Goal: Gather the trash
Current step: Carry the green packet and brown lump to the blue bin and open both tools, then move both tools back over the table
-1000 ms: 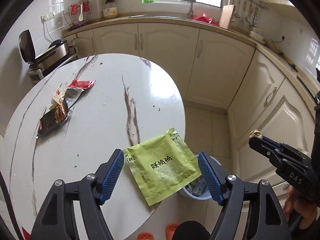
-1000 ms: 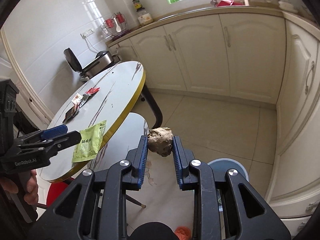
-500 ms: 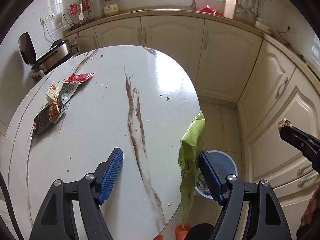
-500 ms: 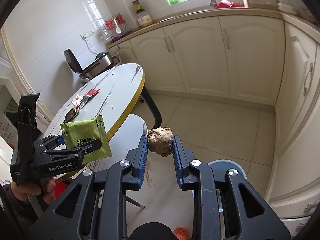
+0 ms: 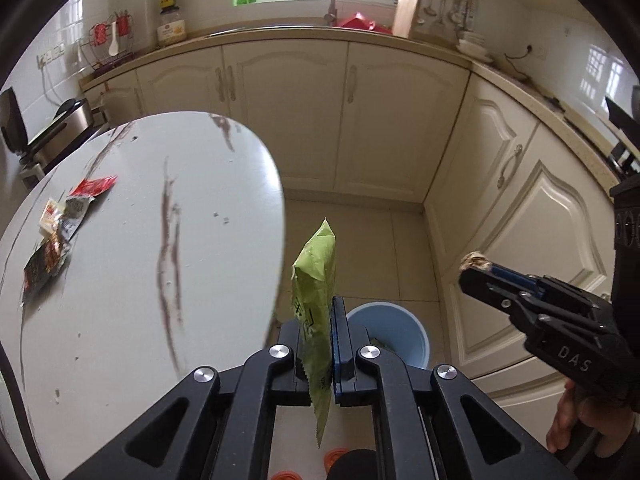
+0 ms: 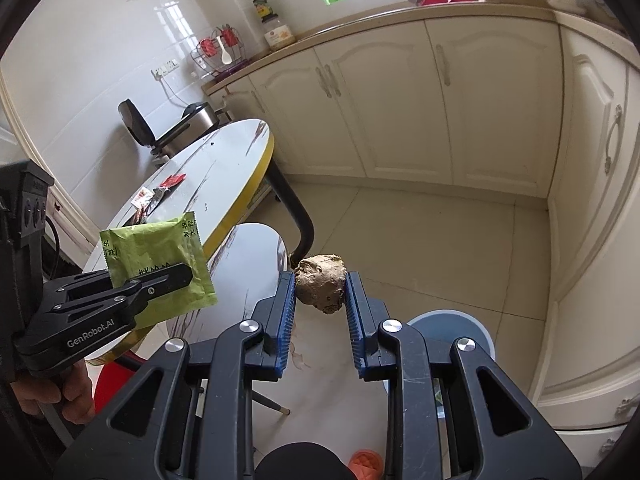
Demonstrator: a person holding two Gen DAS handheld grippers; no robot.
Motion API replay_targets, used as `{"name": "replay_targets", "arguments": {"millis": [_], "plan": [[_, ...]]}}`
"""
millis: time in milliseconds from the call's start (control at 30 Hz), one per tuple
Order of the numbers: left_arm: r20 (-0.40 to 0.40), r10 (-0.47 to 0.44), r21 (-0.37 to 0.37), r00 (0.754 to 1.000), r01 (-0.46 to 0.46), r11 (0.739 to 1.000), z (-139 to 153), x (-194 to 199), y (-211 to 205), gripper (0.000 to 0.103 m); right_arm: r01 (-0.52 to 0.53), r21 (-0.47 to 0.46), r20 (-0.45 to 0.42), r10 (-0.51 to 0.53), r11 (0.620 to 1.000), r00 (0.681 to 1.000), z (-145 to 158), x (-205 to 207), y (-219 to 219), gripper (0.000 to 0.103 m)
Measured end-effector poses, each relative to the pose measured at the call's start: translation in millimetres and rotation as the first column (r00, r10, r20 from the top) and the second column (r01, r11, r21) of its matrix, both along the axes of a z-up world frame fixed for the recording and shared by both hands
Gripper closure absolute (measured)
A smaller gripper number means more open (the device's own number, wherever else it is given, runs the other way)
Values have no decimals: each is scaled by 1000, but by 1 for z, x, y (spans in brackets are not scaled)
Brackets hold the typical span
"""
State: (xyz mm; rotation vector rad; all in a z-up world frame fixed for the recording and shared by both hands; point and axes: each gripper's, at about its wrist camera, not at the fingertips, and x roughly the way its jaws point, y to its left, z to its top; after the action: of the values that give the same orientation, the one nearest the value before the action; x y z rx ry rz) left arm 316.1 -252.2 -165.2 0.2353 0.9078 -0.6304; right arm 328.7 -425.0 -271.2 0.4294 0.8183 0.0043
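Observation:
My left gripper (image 5: 320, 320) is shut on a green snack packet (image 5: 316, 276), which stands on edge between the pads, off the table and above the floor. The right wrist view shows the same packet (image 6: 156, 248) flat-on in the left gripper (image 6: 176, 274). My right gripper (image 6: 320, 280) is shut on a brown crumpled lump (image 6: 322, 282); the lump (image 5: 475, 261) also shows at the right gripper's tip (image 5: 480, 276). A light blue bin (image 5: 404, 332) stands on the floor just beyond the left fingers, and partly hidden below the right gripper as the bin (image 6: 452, 320).
Several red and dark wrappers (image 5: 60, 232) lie at the far left of the round marble table (image 5: 120, 280). A white stool (image 6: 248, 252) stands beside the table. Cream cabinets (image 5: 300, 120) line the back and right walls. Orange slippers (image 6: 364, 460) are on the floor.
The left gripper has closed on the green packet, tipped it on edge and carried it off the table's rim toward the bin. The right gripper and its lump have stayed put.

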Motion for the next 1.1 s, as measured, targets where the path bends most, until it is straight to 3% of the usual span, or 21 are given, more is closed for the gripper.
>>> {"name": "replay_targets", "arguments": {"millis": [133,300,533,600,733,867,967,1033,1100], "plan": [[-18,-87,41,996,88,995,-9,-3,-47,101,46,2,-35,-46,999,998,-18,-4,-17,80],[-103,-173,85,979,182,980,-51,9,-103,101,111,-4,-102,-111,994,989,-51,-7,-46,80],[-207,-220,140,953,251,958,-113,35,-152,101,175,21,-200,-167,984,965,-107,3,-79,77],[-233,-230,147,945,268,952,-126,42,-164,100,198,20,-229,-188,980,955,-120,4,-89,74],[-264,-243,162,934,291,943,-151,52,-180,100,252,7,-283,-239,968,929,-138,5,-103,52],[-272,-249,169,930,301,939,-165,57,-187,99,284,-19,-299,-277,959,913,-145,3,-113,49],[-263,-243,185,934,296,937,-167,53,-190,92,303,-18,-295,-294,953,909,-146,-3,-119,47],[-241,-223,212,944,276,938,-166,51,-189,78,308,-24,-289,-302,951,908,-146,-5,-121,47],[-204,-203,235,958,249,940,-164,50,-187,57,319,-27,-285,-313,947,906,-142,-8,-122,46]]}}
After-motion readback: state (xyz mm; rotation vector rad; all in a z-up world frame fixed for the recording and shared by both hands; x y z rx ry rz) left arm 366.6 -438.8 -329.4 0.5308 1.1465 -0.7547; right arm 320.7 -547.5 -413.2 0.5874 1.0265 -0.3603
